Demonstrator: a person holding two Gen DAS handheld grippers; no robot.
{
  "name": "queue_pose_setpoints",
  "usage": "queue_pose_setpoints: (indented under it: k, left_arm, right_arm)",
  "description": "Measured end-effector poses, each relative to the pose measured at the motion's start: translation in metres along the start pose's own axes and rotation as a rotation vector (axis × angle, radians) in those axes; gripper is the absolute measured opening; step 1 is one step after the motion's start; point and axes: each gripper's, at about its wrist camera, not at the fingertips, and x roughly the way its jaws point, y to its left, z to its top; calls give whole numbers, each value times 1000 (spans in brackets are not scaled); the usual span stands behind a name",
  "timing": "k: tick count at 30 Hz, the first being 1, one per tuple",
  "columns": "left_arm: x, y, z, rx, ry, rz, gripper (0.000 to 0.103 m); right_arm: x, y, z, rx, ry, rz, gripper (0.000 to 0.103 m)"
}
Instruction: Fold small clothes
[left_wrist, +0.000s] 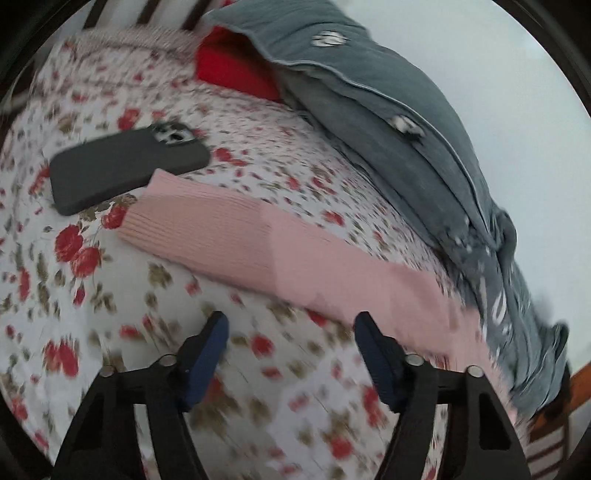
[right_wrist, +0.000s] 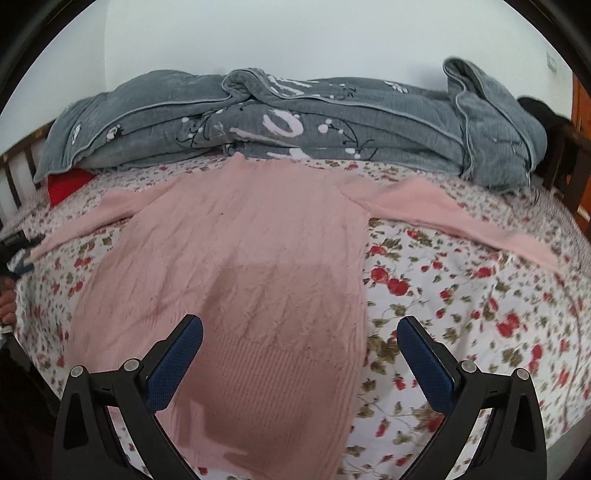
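Observation:
A pink knit sweater (right_wrist: 251, 251) lies flat on the floral bedsheet (right_wrist: 461, 314), both sleeves spread out to the sides. My right gripper (right_wrist: 301, 334) is open and empty, hovering over the sweater's ribbed hem and right edge. My left gripper (left_wrist: 291, 326) is open and empty above the sheet, just short of the left sleeve (left_wrist: 236, 236), whose ribbed cuff ends beside a phone. The left wrist view is blurred by motion.
A dark phone (left_wrist: 122, 170) lies on the sheet by the sleeve cuff. A grey quilt (right_wrist: 280, 118) is bunched along the far side of the bed by the wall. A red cushion (left_wrist: 232, 74) sits under its end. A wooden bed rail (right_wrist: 14, 173) stands at the left.

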Motion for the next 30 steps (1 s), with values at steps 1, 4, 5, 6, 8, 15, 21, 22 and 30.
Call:
queue_pose_setpoints:
  k: [1, 4, 5, 6, 8, 15, 21, 22, 30]
  left_arm:
    - [5, 7, 5, -24, 0, -13, 62]
    - [17, 18, 16, -95, 3, -57, 59]
    - [19, 22, 19, -128, 2, -71, 58]
    - [22, 27, 25, -163, 0, -79, 56]
    - [26, 34, 33, -205, -8, -76, 50]
    - [25, 13, 47, -116, -54, 166, 10]
    - [-10, -60, 61, 28, -168, 190, 8]
    - [-15, -84, 61, 75, -185, 195, 8]
    - [-11, -278, 17, 406, -218, 139, 8]
  right_arm:
    - [1, -1, 0, 6, 2, 1, 103]
    - [7, -2, 4, 21, 14, 5, 103]
    - [9, -3, 5, 25, 15, 4, 103]
    - [11, -4, 7, 28, 16, 0, 103]
    - [16, -6, 10, 36, 19, -14, 103]
    - [26, -26, 8, 87, 25, 2, 103]
    - [23, -60, 2, 147, 12, 21, 103]
    - [22, -68, 2, 158, 6, 24, 103]
    - [2, -145, 0, 258, -50, -12, 103]
